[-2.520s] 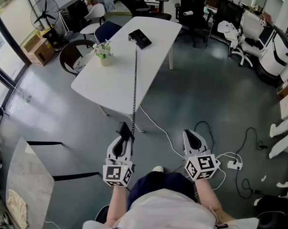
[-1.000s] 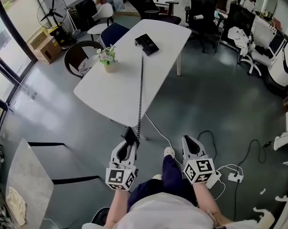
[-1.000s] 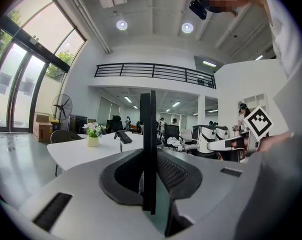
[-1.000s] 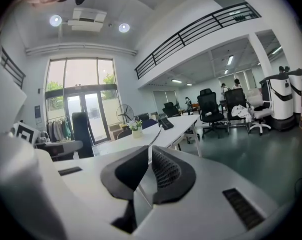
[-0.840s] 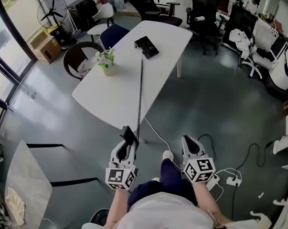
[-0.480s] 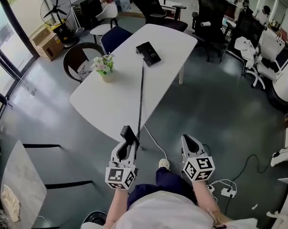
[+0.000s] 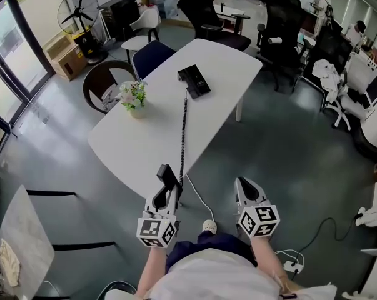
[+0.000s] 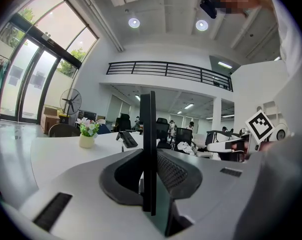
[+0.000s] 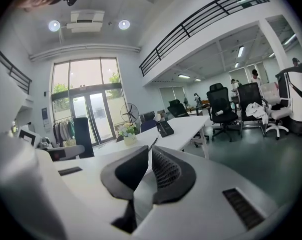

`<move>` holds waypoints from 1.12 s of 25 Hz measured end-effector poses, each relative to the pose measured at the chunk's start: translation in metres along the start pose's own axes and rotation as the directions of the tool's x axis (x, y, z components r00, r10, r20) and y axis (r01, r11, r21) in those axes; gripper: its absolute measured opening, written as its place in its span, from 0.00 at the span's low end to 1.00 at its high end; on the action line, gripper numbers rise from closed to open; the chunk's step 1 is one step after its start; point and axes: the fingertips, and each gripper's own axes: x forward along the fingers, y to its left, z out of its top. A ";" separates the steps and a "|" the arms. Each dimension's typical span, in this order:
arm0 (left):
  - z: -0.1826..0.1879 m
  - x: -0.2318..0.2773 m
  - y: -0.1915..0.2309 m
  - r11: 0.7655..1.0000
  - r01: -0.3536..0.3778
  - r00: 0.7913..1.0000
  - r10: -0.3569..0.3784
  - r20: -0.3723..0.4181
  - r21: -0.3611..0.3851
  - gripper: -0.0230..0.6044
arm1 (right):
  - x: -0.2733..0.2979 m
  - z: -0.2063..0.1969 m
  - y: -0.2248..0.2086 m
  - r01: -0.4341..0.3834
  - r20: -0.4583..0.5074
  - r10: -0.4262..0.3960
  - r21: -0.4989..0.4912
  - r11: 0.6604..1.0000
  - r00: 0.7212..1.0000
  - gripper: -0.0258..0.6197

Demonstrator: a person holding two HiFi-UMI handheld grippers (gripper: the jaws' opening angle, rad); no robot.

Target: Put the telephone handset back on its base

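Left gripper (image 7: 164, 192): the jaws are clamped on the black handset (image 8: 146, 134). It stands edge-on between the pads with its upper end projecting past the tips. That leaves a free length to lower onto the cradle.

Right gripper (image 9: 146, 156): jaws closed together, nothing between them. It is carried alongside, apparently in reserve.

The coiled cord (image 7: 183, 127) runs from the handset in a nearly straight line across the white table (image 7: 119, 142) to the base (image 7: 194, 81). The handset is therefore held well short of the base, off the table's near edge.

The base sits towards the far end of the table, and the flower pot (image 7: 132, 97) stands clear to its left. The cradle's layout is too small to read from here.

Judgement: carry stage, seating not yet begun.
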 end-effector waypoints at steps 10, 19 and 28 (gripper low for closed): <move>-0.008 0.028 -0.016 1.000 0.001 1.000 0.000 0.009 -0.006 0.17 | 0.016 0.003 -0.026 -0.028 0.006 0.028 -0.018 0.999 1.000 0.11; -0.011 0.020 -0.026 1.000 0.006 1.000 -0.006 -0.027 0.017 0.17 | 0.002 -0.002 -0.023 -0.020 0.004 0.020 -0.063 0.998 1.000 0.11; -0.022 0.038 -0.030 0.999 0.041 0.998 -0.041 -0.045 0.001 0.17 | 0.014 -0.011 -0.030 -0.015 -0.006 0.015 -0.037 0.999 1.000 0.11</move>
